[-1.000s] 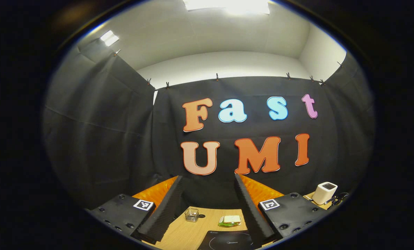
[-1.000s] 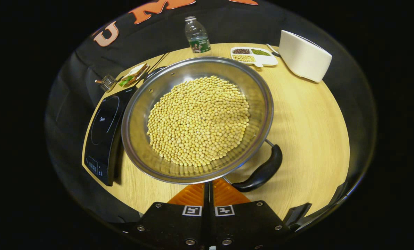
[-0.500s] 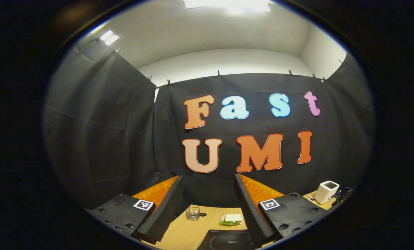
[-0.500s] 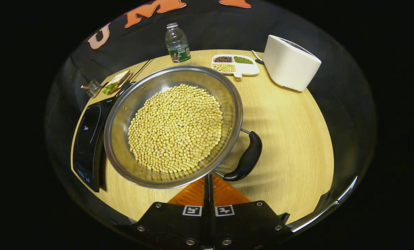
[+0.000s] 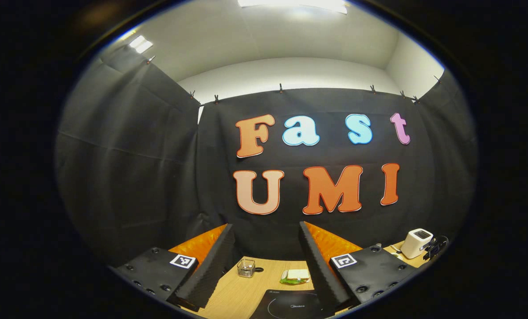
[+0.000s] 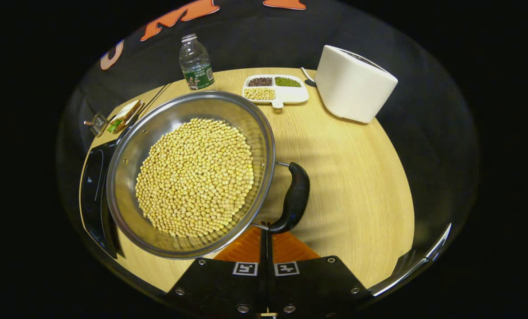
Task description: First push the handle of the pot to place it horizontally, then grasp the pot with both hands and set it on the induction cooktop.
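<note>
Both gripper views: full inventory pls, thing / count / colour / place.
pot: 1, steel, centre-left of table, partly over the cooktop
soybeans: many, yellow, in pot
pot handle: 1, black, pot's right side
induction cooktop: 1, black, table's left edge
bottle: 1, clear, green label, far side
divided dish: 1, white, three bean sorts, far side
white appliance: 1, far right
sandwich: 1, far left
glass holder: 1, clear, beside sandwich
table: 1, light wood
left claw: open, raised, empty
right claw: shut, at handle's near end
</note>
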`<action>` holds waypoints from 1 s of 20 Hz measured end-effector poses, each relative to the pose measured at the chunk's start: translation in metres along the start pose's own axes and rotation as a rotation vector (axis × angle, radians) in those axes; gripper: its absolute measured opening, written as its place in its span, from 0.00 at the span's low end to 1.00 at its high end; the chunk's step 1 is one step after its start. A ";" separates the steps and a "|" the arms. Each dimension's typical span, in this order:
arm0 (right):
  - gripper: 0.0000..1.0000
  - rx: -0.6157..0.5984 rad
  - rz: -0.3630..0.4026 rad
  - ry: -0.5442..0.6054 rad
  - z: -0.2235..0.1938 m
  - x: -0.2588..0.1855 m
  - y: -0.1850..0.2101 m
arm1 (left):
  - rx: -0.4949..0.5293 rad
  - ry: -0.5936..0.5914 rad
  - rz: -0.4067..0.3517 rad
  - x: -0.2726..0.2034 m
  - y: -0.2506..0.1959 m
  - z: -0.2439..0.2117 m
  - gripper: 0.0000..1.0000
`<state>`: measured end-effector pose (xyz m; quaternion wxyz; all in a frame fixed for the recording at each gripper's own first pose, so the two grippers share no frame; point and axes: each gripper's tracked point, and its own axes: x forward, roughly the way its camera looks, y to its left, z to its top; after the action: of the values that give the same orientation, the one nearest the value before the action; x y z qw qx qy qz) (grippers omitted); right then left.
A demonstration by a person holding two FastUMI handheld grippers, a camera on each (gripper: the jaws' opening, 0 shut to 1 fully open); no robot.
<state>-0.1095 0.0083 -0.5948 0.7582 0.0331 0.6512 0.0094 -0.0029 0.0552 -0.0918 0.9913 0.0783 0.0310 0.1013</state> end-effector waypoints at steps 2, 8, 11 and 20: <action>0.00 -0.018 -0.043 -0.021 0.009 0.003 -0.006 | -0.003 0.004 -0.005 0.002 -0.002 -0.002 0.95; 0.00 0.034 -0.052 -0.041 0.031 0.008 -0.016 | -0.004 0.013 -0.009 0.002 -0.001 -0.009 0.94; 0.00 0.053 -0.049 -0.044 0.036 0.012 -0.021 | -0.007 0.024 -0.016 0.005 -0.002 -0.013 0.94; 0.00 0.095 -0.040 -0.056 0.047 0.001 -0.032 | -0.048 0.112 -0.150 0.020 -0.066 -0.062 0.95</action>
<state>-0.0639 -0.0254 -0.5907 0.7738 0.0564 0.6298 -0.0375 0.0248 0.0044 -0.1641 0.9944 0.0464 0.0897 0.0315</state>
